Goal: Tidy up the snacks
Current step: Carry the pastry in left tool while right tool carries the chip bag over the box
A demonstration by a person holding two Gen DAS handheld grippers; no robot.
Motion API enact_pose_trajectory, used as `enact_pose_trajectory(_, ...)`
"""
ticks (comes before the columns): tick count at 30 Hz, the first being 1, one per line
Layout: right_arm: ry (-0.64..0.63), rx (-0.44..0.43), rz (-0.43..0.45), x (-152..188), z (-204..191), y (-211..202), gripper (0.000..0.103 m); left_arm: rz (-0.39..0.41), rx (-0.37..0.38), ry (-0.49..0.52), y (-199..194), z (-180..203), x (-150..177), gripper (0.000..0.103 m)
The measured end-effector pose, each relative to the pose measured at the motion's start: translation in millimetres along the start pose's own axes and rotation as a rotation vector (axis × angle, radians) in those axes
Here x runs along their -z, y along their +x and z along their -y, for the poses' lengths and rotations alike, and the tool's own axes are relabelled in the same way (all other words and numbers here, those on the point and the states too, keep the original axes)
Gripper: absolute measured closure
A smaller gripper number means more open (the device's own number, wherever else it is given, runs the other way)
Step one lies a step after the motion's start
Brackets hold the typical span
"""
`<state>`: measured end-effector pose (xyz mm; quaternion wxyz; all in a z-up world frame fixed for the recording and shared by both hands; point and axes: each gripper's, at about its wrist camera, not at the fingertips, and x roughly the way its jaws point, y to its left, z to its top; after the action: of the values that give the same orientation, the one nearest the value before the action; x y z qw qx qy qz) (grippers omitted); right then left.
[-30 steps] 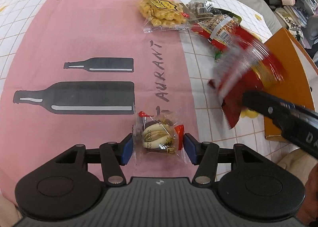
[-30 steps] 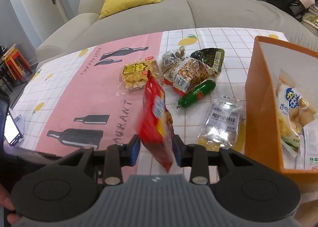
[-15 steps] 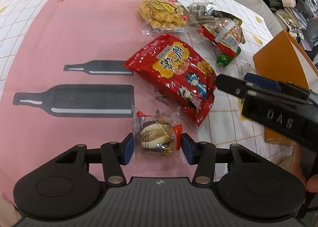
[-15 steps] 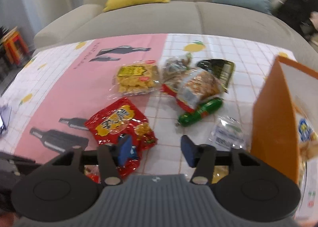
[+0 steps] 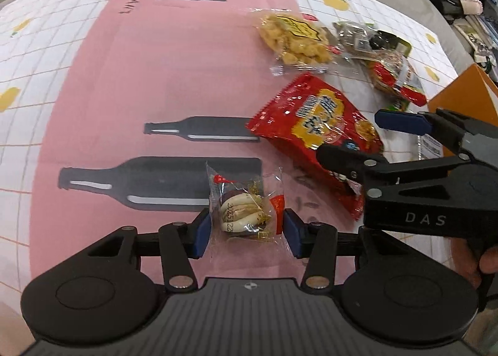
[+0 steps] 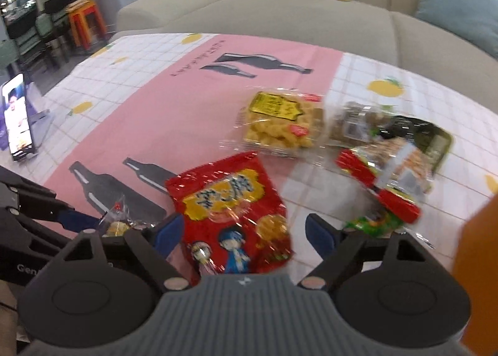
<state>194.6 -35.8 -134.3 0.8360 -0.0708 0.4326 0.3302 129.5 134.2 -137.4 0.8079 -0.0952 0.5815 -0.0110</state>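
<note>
A small clear-wrapped cake (image 5: 246,215) sits between the blue pads of my left gripper (image 5: 246,231), which is shut on its wrapper just over the pink tablecloth (image 5: 155,75). The same cake (image 6: 116,225) shows at the lower left of the right wrist view. A red chip bag (image 5: 311,125) lies flat on the cloth beside it. My right gripper (image 6: 242,231) hovers over the near end of the red chip bag (image 6: 230,200). Its jaws are opening wide, and the pads stand clear of the bag on both sides. From the left wrist camera the right gripper (image 5: 364,138) reaches in from the right.
Beyond the red bag lie a yellow puff-snack bag (image 6: 280,122), a nut pack (image 6: 395,169), a dark green pack (image 6: 429,135) and a green sausage (image 6: 373,225). An orange box (image 6: 479,247) stands at the right. A phone on a stand (image 6: 17,116) is at the left edge, with a sofa (image 6: 280,13) behind.
The right gripper let go of the red chip bag, which now lies flat on the cloth, and its jaws spread wide as it came lower. The left gripper closed on the small cake and shifted with it.
</note>
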Motion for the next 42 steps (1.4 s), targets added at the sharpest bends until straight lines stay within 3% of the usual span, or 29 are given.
enact_pose_trajectory(7,0.003,-0.047,-0.048,-3,3,26,0.008,-0.003,-0.008,0.015,1,1,1,0.048)
enact_pose_trajectory(12,-0.075,-0.007,-0.06,3,-6,32,0.007,-0.001,-0.008,0.023,1,3,0,0.048)
enact_pose_trajectory(14,-0.132,0.029,-0.049,7,-15,31,0.018,-0.001,-0.004,0.018,1,2,0,0.048)
enact_pose_trajectory(20,-0.078,0.063,-0.05,12,-17,18,0.026,0.011,0.015,0.003,0,0,3,0.049)
enact_pose_trajectory(33,0.127,0.128,0.043,24,-3,-77,0.028,0.087,0.102,-0.008,-33,19,2,0.053)
enact_pose_trajectory(42,0.203,0.161,0.088,24,19,-141,0.028,0.179,0.167,0.069,-77,63,-7,0.055)
